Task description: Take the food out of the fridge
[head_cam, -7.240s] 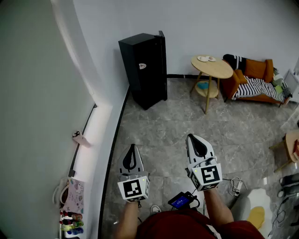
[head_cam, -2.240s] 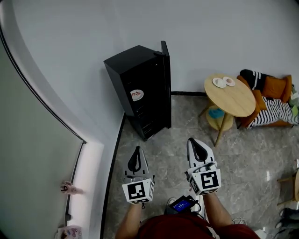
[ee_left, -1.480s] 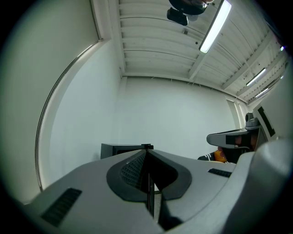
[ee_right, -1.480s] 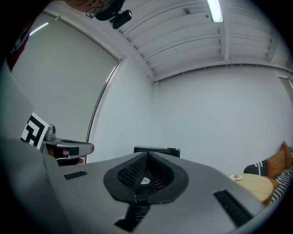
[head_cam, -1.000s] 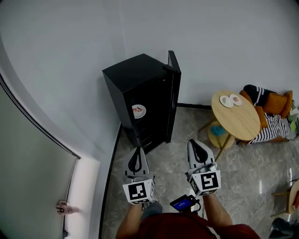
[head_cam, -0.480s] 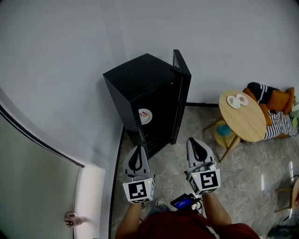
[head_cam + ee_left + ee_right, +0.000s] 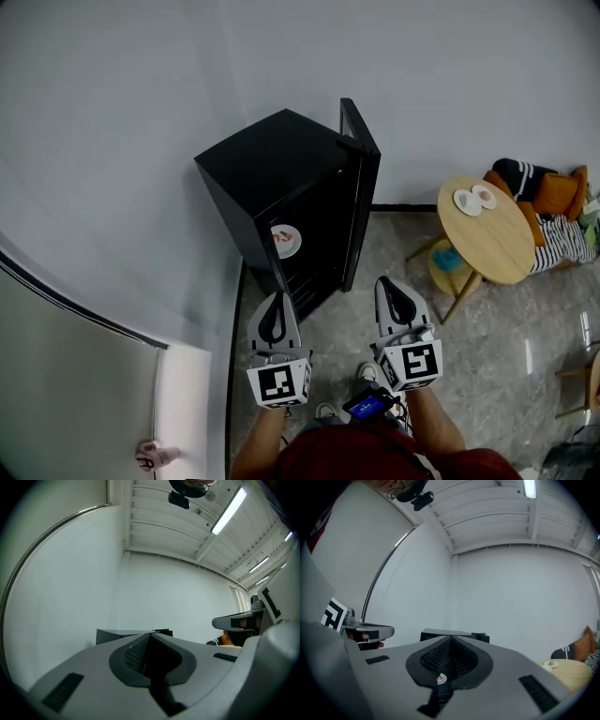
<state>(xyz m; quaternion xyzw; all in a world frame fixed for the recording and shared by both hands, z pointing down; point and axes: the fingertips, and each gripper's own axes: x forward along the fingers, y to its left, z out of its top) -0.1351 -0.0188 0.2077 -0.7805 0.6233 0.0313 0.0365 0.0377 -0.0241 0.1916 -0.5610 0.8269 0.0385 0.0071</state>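
I'm holding the left tongs (image 7: 273, 305) and right tongs (image 7: 394, 289) level, each pinched closed on nothing. The fridge (image 7: 272, 178) is standing just ahead of them, long axis upright, open front facing the tongs, its door (image 7: 362, 187) standing open ahead of the right tongs. A plate of food (image 7: 285, 241) is sitting inside, just beyond the left tongs' tip. The interior's showing dark; I'm not making out shelves or what the food is.

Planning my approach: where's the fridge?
Head view: the fridge stands by the wall, ahead of the left gripper and right gripper, left of the round table.
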